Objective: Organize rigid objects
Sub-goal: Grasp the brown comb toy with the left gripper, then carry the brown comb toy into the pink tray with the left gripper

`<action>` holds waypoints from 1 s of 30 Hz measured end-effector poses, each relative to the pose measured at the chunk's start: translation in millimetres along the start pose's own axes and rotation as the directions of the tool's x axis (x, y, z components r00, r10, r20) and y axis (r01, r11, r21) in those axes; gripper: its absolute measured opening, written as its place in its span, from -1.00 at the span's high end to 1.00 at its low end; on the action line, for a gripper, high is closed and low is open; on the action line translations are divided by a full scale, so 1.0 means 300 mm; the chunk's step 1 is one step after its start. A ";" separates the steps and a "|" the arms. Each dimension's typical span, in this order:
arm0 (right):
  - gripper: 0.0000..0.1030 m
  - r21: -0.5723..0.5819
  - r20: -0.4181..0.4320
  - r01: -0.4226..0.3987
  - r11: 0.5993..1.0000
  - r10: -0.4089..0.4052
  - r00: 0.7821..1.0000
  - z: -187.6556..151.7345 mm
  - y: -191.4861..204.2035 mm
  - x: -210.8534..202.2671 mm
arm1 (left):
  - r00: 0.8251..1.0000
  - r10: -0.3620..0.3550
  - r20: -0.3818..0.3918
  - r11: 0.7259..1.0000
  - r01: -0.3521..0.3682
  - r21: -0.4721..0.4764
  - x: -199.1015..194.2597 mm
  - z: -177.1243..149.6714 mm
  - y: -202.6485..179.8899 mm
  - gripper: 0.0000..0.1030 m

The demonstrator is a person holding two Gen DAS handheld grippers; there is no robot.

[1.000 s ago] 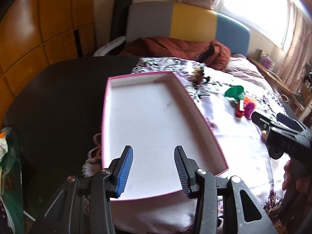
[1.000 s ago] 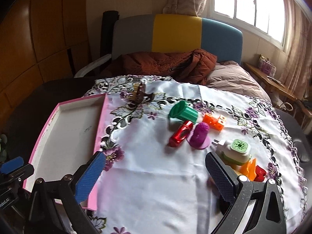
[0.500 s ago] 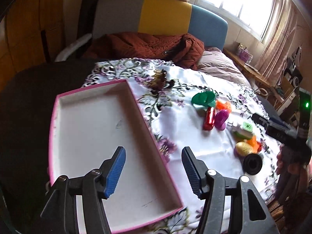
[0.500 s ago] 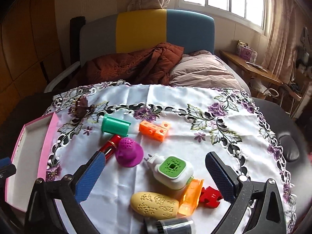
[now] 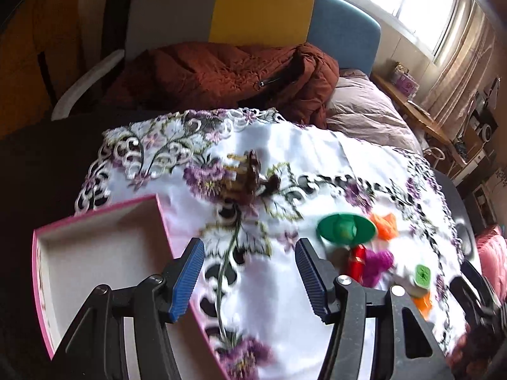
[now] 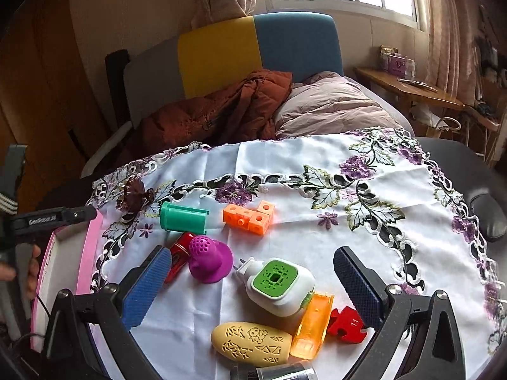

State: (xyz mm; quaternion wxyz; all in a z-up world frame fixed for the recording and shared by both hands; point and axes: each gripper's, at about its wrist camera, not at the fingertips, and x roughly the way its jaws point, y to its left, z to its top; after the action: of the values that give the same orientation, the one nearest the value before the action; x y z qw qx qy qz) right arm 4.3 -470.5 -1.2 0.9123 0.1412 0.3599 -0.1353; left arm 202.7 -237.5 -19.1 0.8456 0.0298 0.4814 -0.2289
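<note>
Spreading across the dark tabletop [image 6: 459, 164], the embroidered white cloth [image 6: 317, 196] carries everything; at its left edge sits the pink-rimmed tray [image 5: 95, 221], shallow, white inside and with nothing visible in it. Both pairs of tongs stand released and grasp nothing: the left tongs [image 5: 248, 280] hover over the tray's corner and the bare cloth beside it, and the right tongs [image 6: 253, 288] frame the cluster of small things on the cloth.

Biggest of these is the white plug-in device with a green face [image 6: 279, 285], probably the heaviest piece; its rounded smooth shell may slip, so its flat sides look like the better hold. Touching it in front lies the yellow perforated oval [image 6: 252, 343], hard and curved, best pinched across its narrow width. A teal cylinder [image 6: 182, 218] lies on its side farther back and could roll; closing on its round wall from above seems safest. Near it to the right, the orange block piece [image 6: 250, 217] has flat square faces that should grip easily. Looking rubbery, the purple dotted cap [image 6: 209, 261] leans against a red tube [image 6: 179, 258]. A translucent orange case [image 6: 312, 327] and a red puzzle piece [image 6: 347, 324] are thin, light and low to the cloth, so they need an edge pinch.
</note>
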 end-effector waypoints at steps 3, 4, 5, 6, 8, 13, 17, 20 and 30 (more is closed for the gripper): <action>-1.00 -0.005 0.002 -0.003 1.000 0.003 1.000 0.003 0.002 0.002 | 1.000 0.026 0.006 0.999 -0.026 0.025 0.063 0.058 -0.016 -0.23; -1.00 -0.010 0.003 0.000 1.000 0.000 1.000 0.004 0.003 0.002 | 0.999 0.032 0.006 0.999 -0.032 0.033 0.081 0.073 -0.020 -0.28; -1.00 -0.013 0.006 0.002 1.000 -0.002 1.000 0.005 0.005 0.002 | 0.999 0.038 0.012 0.998 -0.039 0.041 0.103 0.092 -0.024 -0.28; -1.00 -0.014 0.008 0.005 1.000 -0.005 1.000 0.007 0.004 0.002 | 0.998 0.051 0.028 0.998 -0.052 0.044 0.118 0.106 -0.027 -0.28; -1.00 -0.012 0.007 0.006 1.000 -0.006 1.000 0.009 0.000 0.004 | 0.996 0.070 0.050 0.995 -0.073 0.070 0.151 0.135 -0.033 -0.29; -1.00 0.018 0.001 0.005 1.000 -0.005 1.000 0.015 -0.026 0.010 | 0.995 0.095 0.034 0.994 -0.096 0.041 0.239 0.189 -0.015 -0.56; -1.00 0.030 0.007 0.015 0.999 -0.015 1.000 0.019 -0.037 0.009 | 0.997 0.074 -0.009 0.997 -0.074 -0.001 0.300 0.193 0.011 0.32; -1.00 0.034 0.011 0.029 0.999 -0.029 0.999 0.022 -0.043 0.009 | 0.997 0.077 0.003 0.997 -0.077 0.018 0.308 0.172 -0.008 0.33; -1.00 0.046 -0.017 0.028 0.999 -0.027 0.999 0.016 -0.054 0.022 | 0.997 -0.022 0.070 0.999 0.020 0.034 0.096 0.078 -0.044 0.34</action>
State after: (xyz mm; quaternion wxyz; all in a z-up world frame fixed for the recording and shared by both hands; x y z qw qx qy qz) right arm 6.3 -488.0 -4.9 0.9038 0.1583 0.3662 -0.1547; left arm 228.3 -265.9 -28.4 0.8590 0.0305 0.4475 -0.2467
